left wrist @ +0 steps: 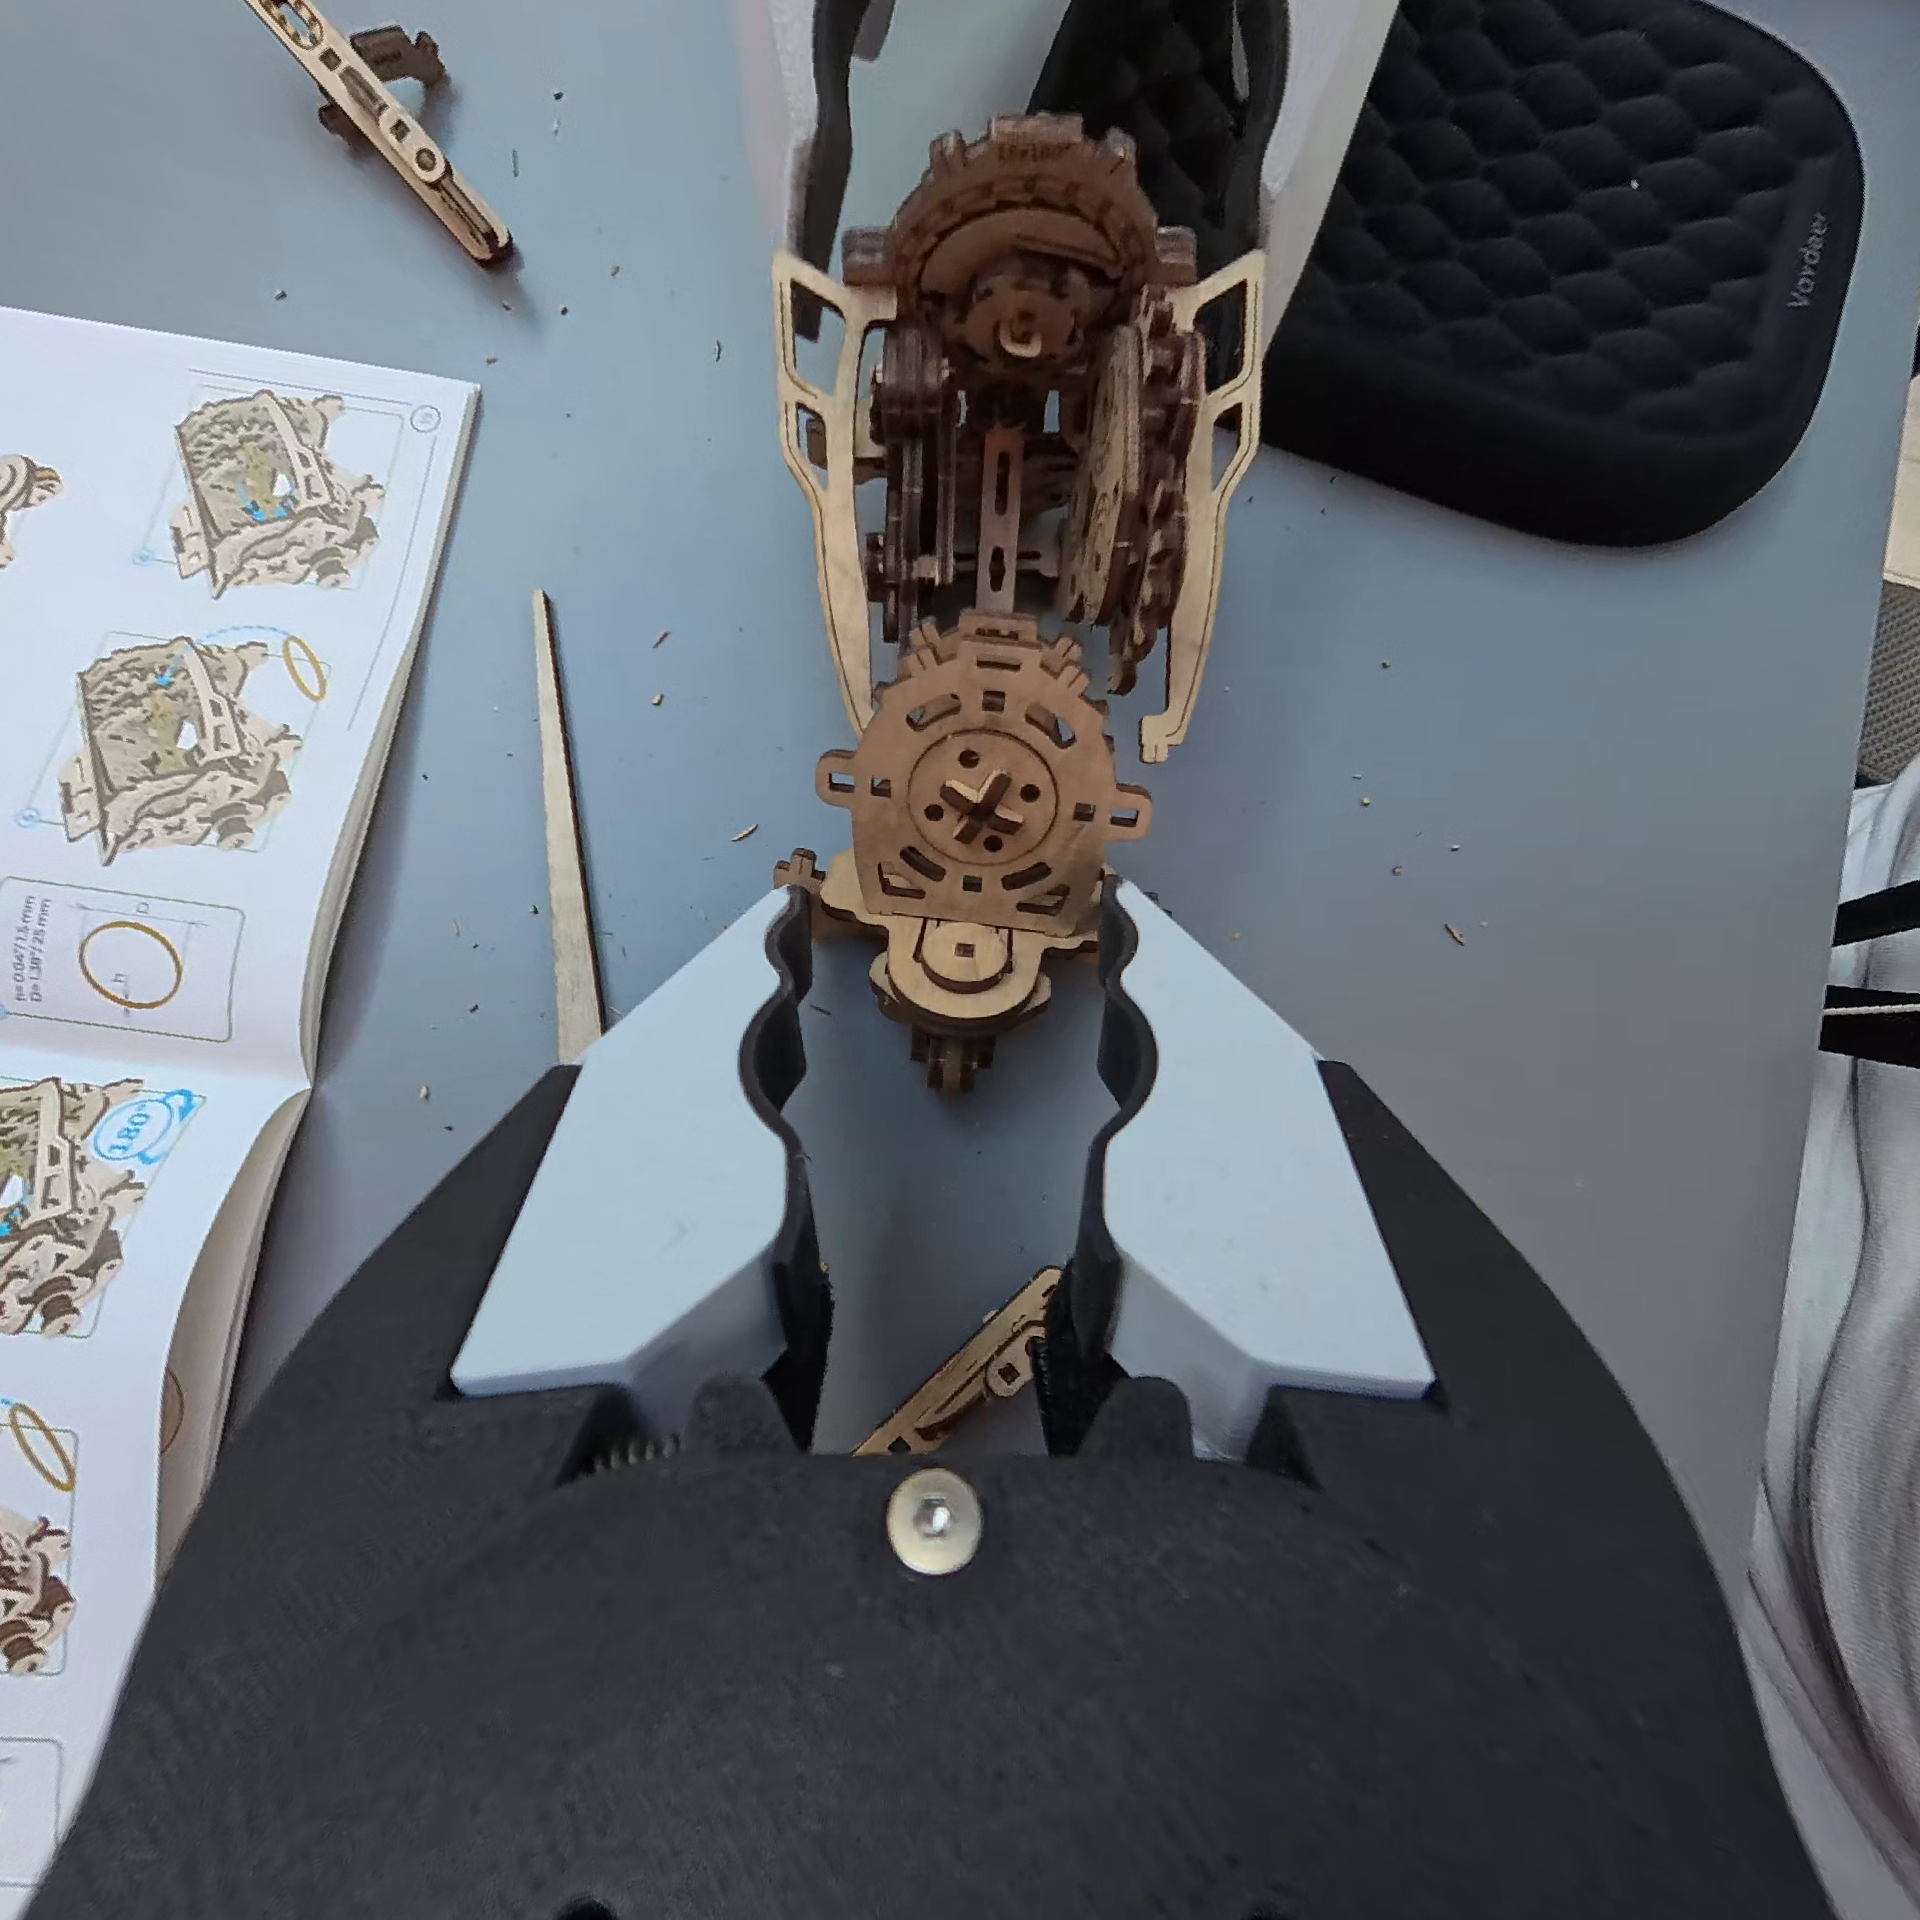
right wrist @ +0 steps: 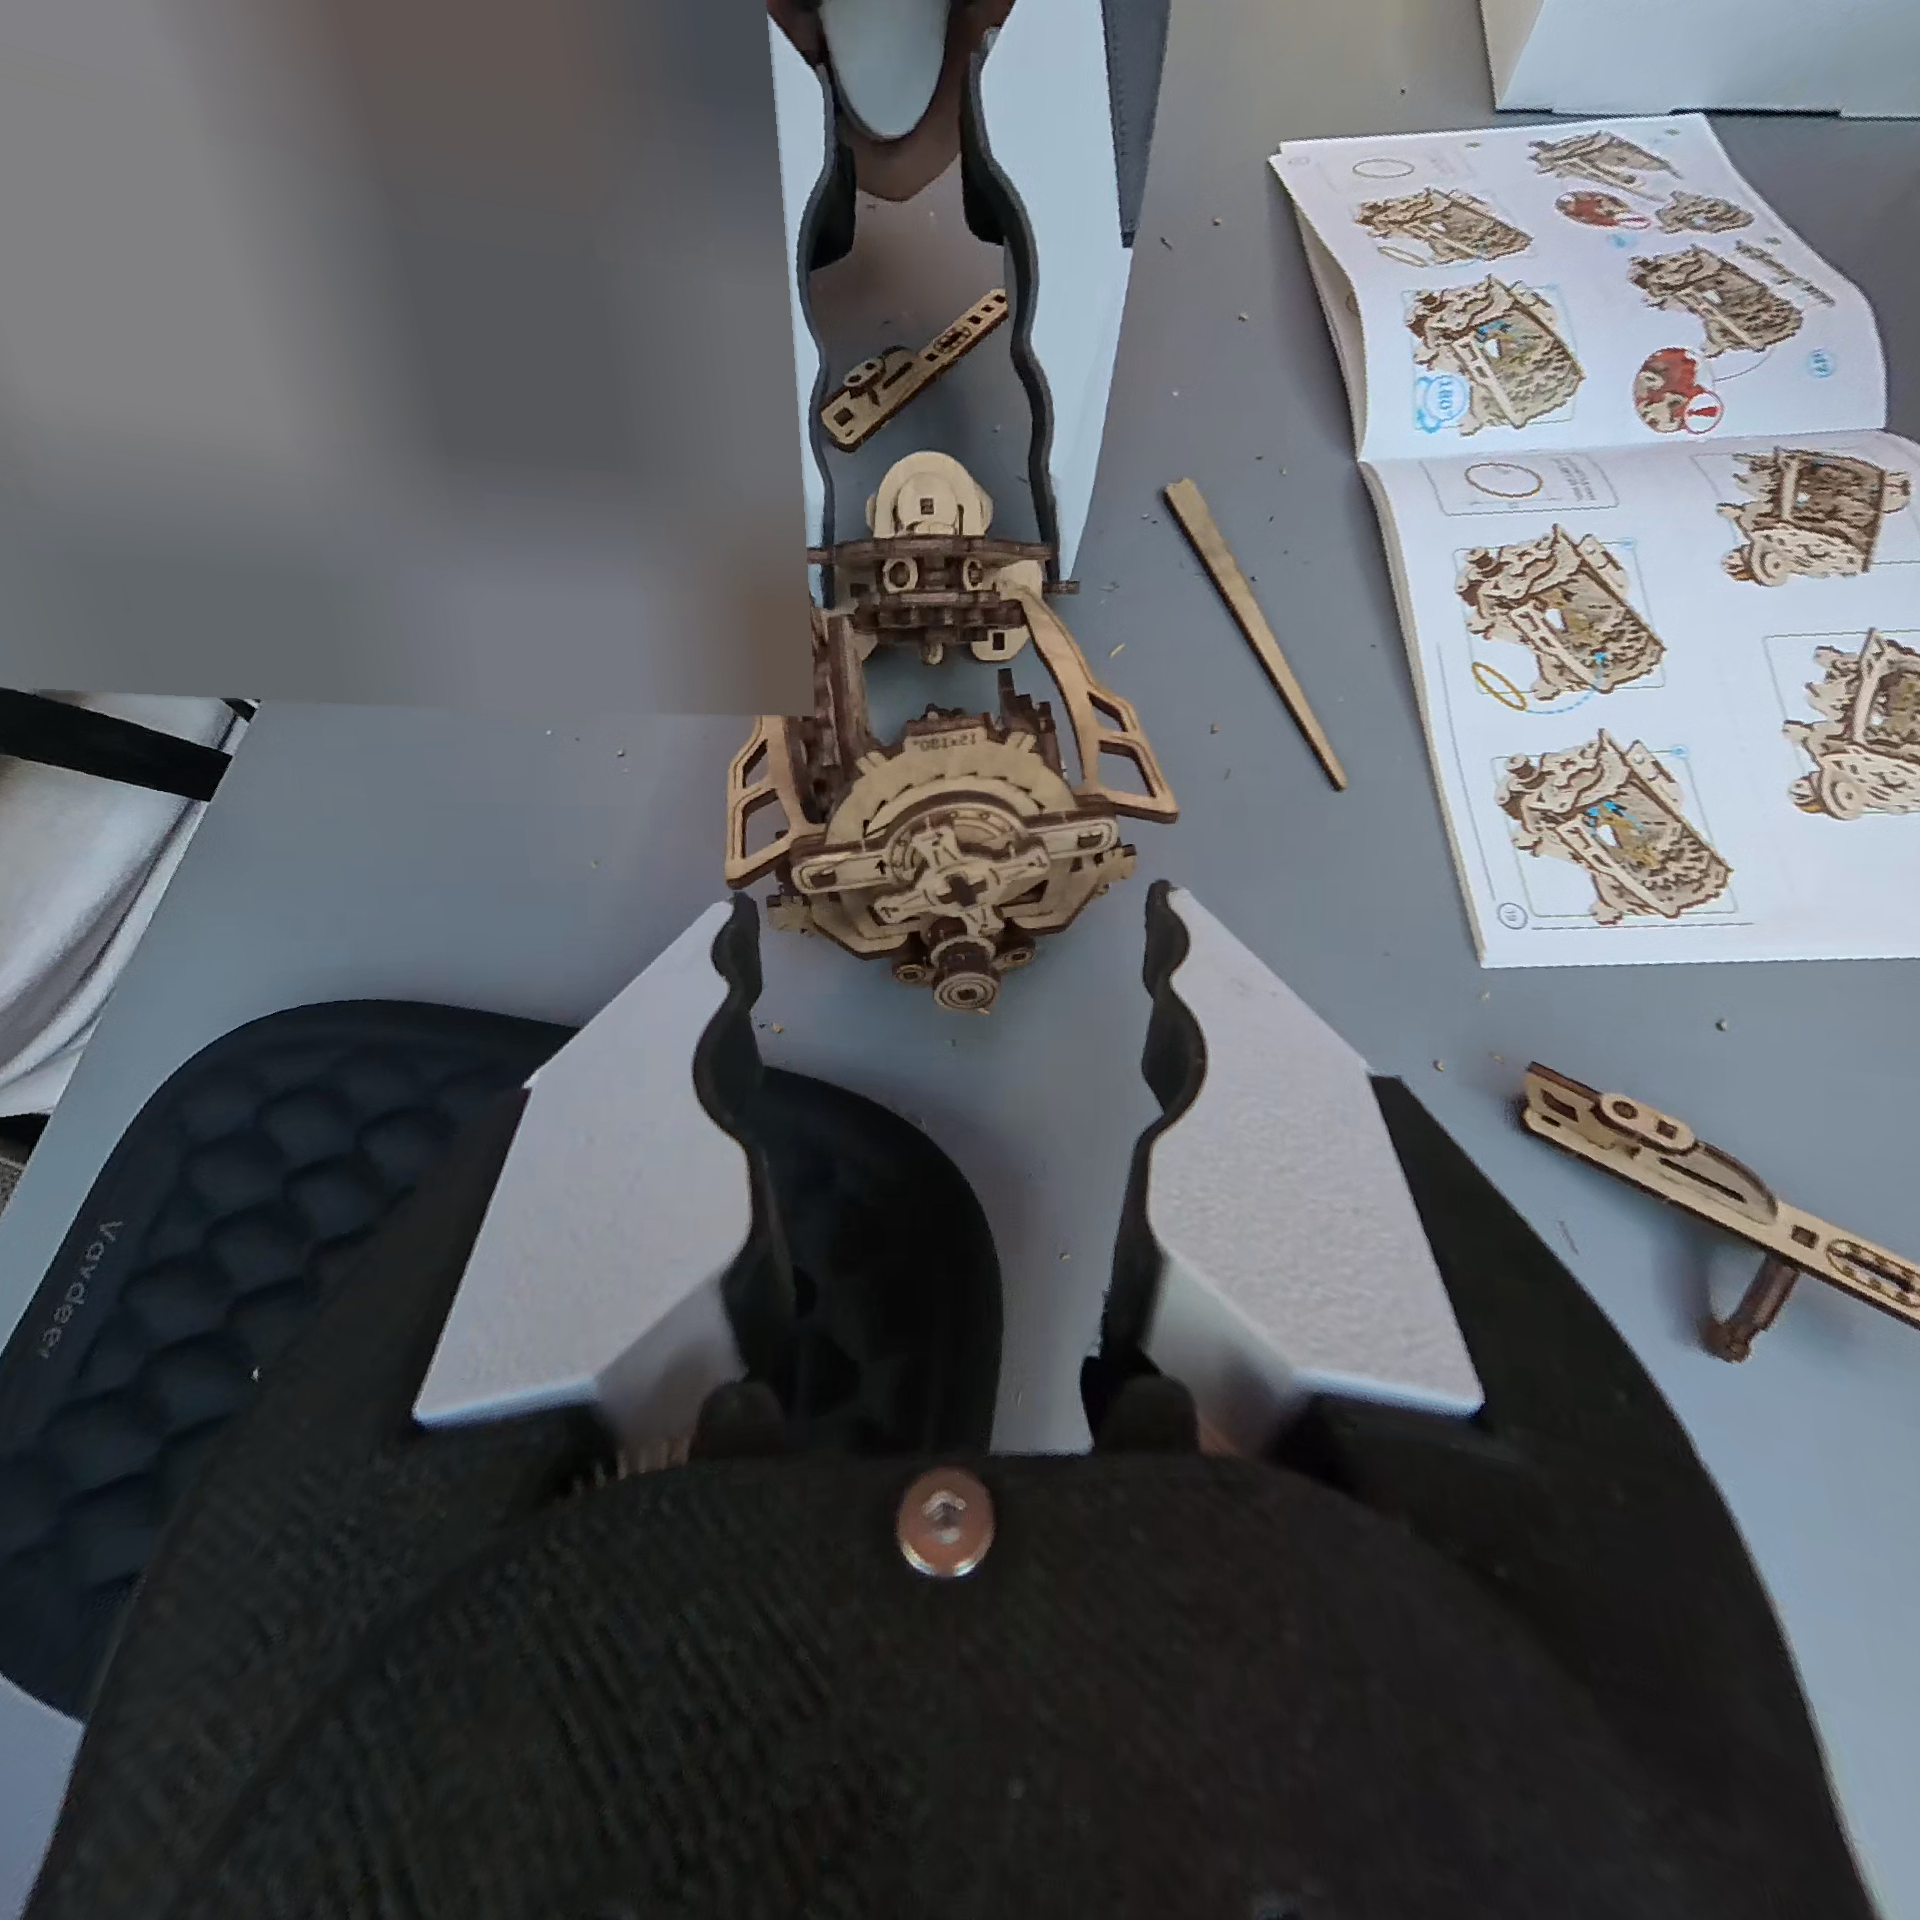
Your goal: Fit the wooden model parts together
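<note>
Model [left wrist: 997,540] pinched at near end by left gripper [left wrist: 951,914]; right gripper [right wrist: 951,914] held wide, empty; frame best gripped squarely, seated gently

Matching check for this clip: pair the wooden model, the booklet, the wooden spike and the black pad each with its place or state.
1 wooden model
2 booklet
3 wooden spike
4 black pad

A lying open
B beneath the right tongs
C on the table between booklet and model
D one end gripped by the left tongs

Pairs: 1-D, 2-A, 3-C, 4-B
</note>
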Demonstrator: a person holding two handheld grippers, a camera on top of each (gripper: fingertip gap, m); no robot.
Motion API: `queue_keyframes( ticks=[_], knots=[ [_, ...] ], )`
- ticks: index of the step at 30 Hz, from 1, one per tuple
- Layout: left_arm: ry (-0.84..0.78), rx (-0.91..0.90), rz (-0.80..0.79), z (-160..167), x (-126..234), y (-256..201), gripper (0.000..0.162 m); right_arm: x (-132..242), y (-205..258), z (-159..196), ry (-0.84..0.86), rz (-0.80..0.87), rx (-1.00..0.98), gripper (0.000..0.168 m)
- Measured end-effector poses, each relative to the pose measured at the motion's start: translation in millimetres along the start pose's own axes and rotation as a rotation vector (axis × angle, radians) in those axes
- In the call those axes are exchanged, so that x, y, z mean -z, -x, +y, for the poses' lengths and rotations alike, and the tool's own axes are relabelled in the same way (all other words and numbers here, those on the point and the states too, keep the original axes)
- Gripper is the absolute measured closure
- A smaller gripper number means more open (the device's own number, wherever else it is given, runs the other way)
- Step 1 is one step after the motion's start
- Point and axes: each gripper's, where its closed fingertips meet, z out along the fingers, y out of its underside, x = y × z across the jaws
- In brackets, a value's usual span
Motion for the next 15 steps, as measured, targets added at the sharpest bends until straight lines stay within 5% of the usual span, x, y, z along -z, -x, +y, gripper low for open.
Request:
queue_keyframes(
  ticks=[7,15],
  knots=[
    [-0.006,0.010,0.015,1.2,-0.1,-0.8,0.111,-8.6,7.8,-1.7,-0.032,-0.023,0.020,0.110],
    [-0.034,0.035,0.061,3.1,0.0,-2.9,0.110,-5.3,7.0,-4.6,-0.067,-0.020,0.005,0.110]
  ],
)
